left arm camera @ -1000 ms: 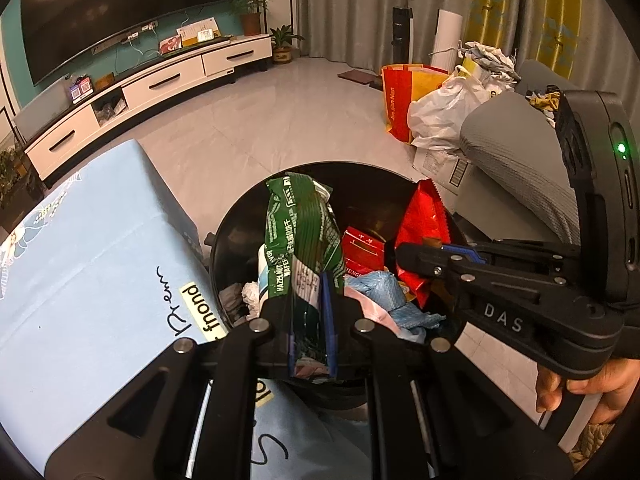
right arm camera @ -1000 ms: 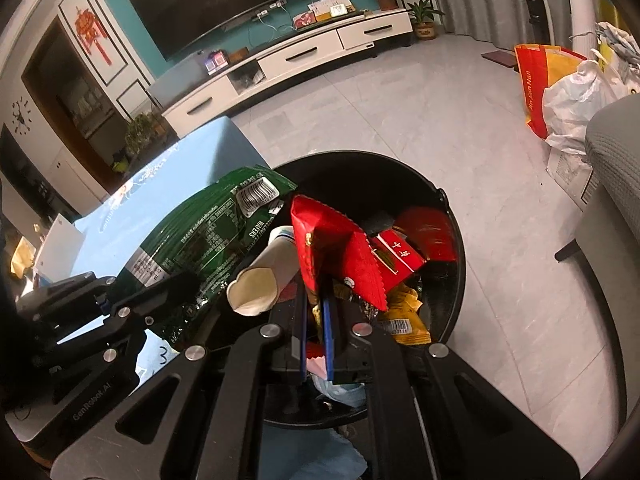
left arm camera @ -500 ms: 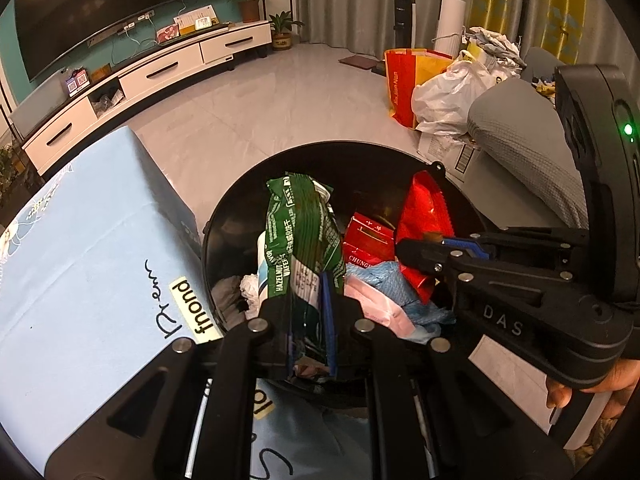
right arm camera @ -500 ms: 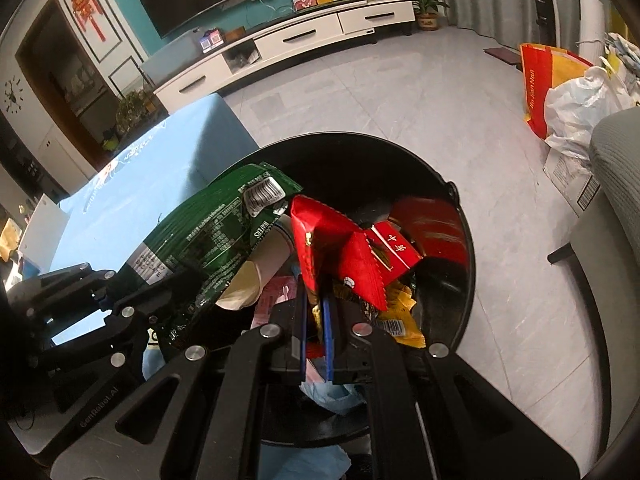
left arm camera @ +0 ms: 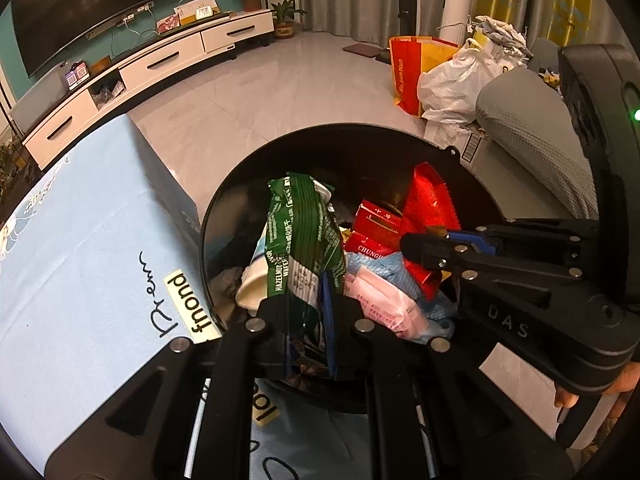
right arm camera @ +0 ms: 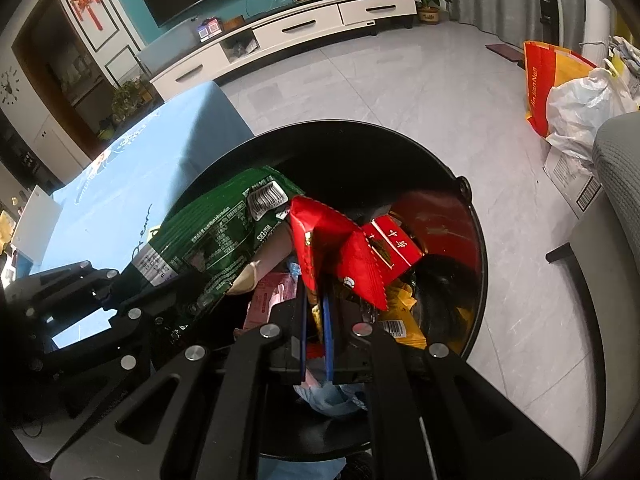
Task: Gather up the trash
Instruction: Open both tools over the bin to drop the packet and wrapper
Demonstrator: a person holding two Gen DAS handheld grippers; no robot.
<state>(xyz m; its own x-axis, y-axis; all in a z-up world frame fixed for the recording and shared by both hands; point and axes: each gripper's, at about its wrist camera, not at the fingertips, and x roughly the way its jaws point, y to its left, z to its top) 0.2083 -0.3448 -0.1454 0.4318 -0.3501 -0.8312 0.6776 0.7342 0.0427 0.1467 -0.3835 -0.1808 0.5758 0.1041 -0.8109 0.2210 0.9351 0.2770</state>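
Both grippers tilt steeply down over the open mouth of a round black trash bin (left arm camera: 224,216), which fills the middle of each wrist view and stands on the pale tiled floor just beside a table covered in a light blue cloth (left arm camera: 80,240). The left gripper (left arm camera: 308,320), at the lower centre of its own view, has its jaws drawn close together and clamped on the lower end of a green hazelnut wafer wrapper (left arm camera: 304,232); the wrapper stands up from the jaws and leans over the bin's left half, above a white paper cup (left arm camera: 252,288). The right gripper (right arm camera: 316,336) comes in from the right edge of the left view, with a few fingers (left arm camera: 568,398) of the person's hand showing under its body at the lower right. In its own view its jaws are likewise pinched nearly together, holding a crumpled red snack wrapper (right arm camera: 340,248) that rises over the centre of the bin. Inside the bin lie a red cigarette box (right arm camera: 396,244), a pink tissue pack (left arm camera: 380,300), a blue cloth (left arm camera: 384,264) and yellow wrappers (right arm camera: 400,320). In the right view, the green wrapper crosses the left-centre.
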